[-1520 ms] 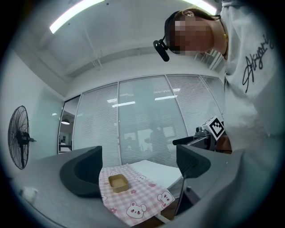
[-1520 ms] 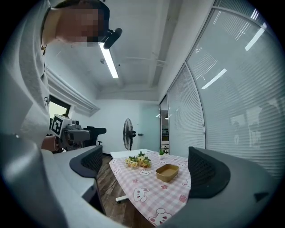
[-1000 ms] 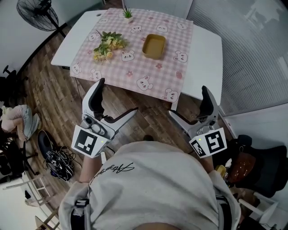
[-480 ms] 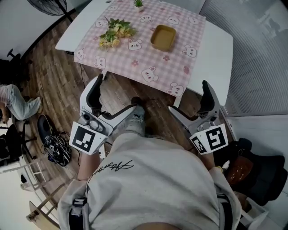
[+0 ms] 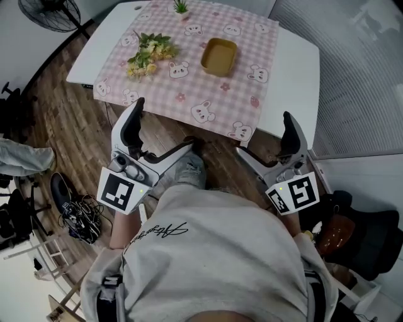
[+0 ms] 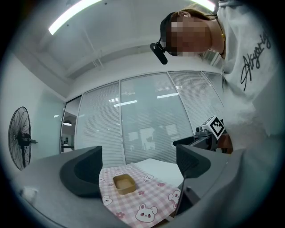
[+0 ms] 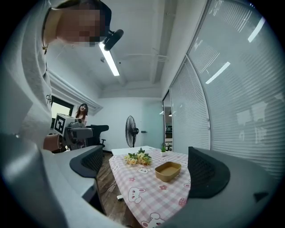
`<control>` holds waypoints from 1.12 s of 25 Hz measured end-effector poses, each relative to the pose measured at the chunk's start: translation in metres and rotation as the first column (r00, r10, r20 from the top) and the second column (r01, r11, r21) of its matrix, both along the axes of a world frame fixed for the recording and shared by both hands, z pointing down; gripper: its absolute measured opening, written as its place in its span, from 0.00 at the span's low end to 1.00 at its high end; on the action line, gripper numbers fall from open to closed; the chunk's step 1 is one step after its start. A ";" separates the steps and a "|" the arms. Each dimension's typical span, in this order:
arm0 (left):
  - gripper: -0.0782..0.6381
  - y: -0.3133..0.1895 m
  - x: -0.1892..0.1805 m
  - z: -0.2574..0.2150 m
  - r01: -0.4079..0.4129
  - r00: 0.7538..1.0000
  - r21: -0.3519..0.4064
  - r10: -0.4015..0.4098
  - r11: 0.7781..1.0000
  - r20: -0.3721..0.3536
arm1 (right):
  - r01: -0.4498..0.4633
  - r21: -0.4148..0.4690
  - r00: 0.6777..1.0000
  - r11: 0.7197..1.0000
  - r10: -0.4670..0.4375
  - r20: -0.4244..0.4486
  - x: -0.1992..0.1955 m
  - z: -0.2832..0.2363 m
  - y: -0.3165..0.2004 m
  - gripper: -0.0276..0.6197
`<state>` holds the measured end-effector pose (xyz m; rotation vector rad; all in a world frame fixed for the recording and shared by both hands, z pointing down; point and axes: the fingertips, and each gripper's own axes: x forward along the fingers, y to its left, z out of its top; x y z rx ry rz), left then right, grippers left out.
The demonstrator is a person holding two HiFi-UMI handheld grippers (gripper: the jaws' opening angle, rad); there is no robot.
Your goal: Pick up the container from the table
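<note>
A small tan container (image 5: 218,56) stands empty on the pink checked cloth (image 5: 189,94) of the white table (image 5: 296,82); it also shows as the container (image 6: 124,183) and the container (image 7: 168,171). My left gripper (image 5: 158,137) is held open over the wood floor, short of the table's near edge. My right gripper (image 5: 263,139) is open too, below the table's right corner. Nothing sits between either pair of jaws. Both grippers are well apart from the container. In the gripper views the left gripper (image 6: 139,171) and right gripper (image 7: 147,171) frame the table from a distance.
A bunch of flowers (image 5: 147,55) lies left of the container, and a small potted plant (image 5: 181,7) stands at the far edge. A standing fan (image 5: 45,12) is at the far left. Cables and a shoe (image 5: 72,207) lie on the floor at left. A dark chair (image 5: 359,236) is at right.
The view has shifted slightly as the person steps toward the table; a foot now shows between the grippers. Both grippers stay open and keep their pose.
</note>
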<state>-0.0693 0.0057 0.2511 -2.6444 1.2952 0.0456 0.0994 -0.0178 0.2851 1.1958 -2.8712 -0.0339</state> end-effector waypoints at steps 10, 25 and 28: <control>0.81 -0.063 -0.014 -0.008 -0.033 0.999 0.067 0.033 0.997 -0.006 | -0.041 0.020 0.999 0.999 0.041 0.008 -0.010 -0.006 -0.060 0.95; 0.81 -0.164 -0.032 -0.001 -0.110 0.994 0.017 0.110 0.994 -0.005 | -0.128 0.002 0.992 0.992 0.128 -0.012 -0.021 -0.004 -0.143 0.95; 0.81 -0.183 -0.035 -0.004 -0.133 0.991 0.028 0.133 0.991 -0.007 | -0.151 0.008 0.988 0.988 0.152 -0.013 -0.022 -0.009 -0.162 0.95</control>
